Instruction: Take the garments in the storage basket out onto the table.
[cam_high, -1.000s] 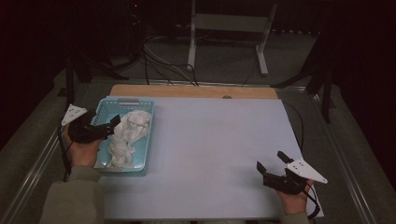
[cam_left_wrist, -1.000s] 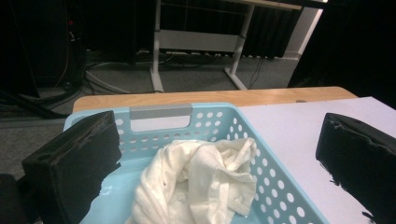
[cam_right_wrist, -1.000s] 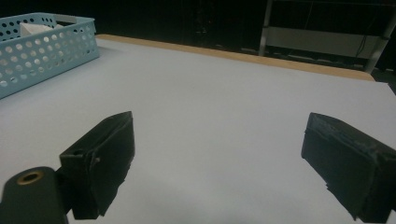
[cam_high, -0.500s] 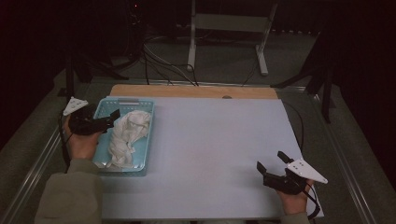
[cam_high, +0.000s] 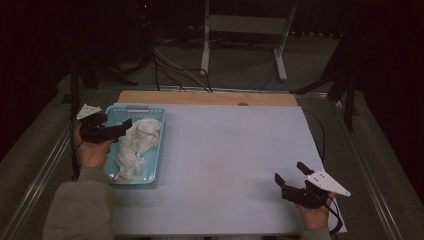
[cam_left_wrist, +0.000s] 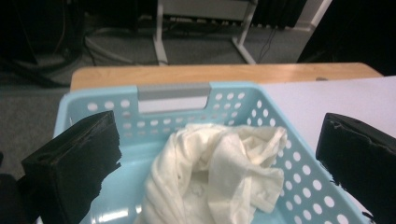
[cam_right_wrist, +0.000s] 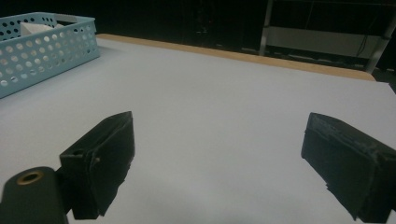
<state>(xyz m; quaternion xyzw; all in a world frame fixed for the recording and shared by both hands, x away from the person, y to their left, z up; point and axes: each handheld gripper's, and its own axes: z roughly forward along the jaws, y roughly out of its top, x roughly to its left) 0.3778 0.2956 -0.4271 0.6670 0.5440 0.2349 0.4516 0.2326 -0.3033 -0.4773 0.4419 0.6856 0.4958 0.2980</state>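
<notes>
Behind basket, left gripper view reveals cloth folds.

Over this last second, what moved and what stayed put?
The left gripper drew back toward the far left end of the basket, open over the cloth and holding nothing. The cloth lies in the basket as before. The right gripper stayed open at the table's near right corner.
</notes>
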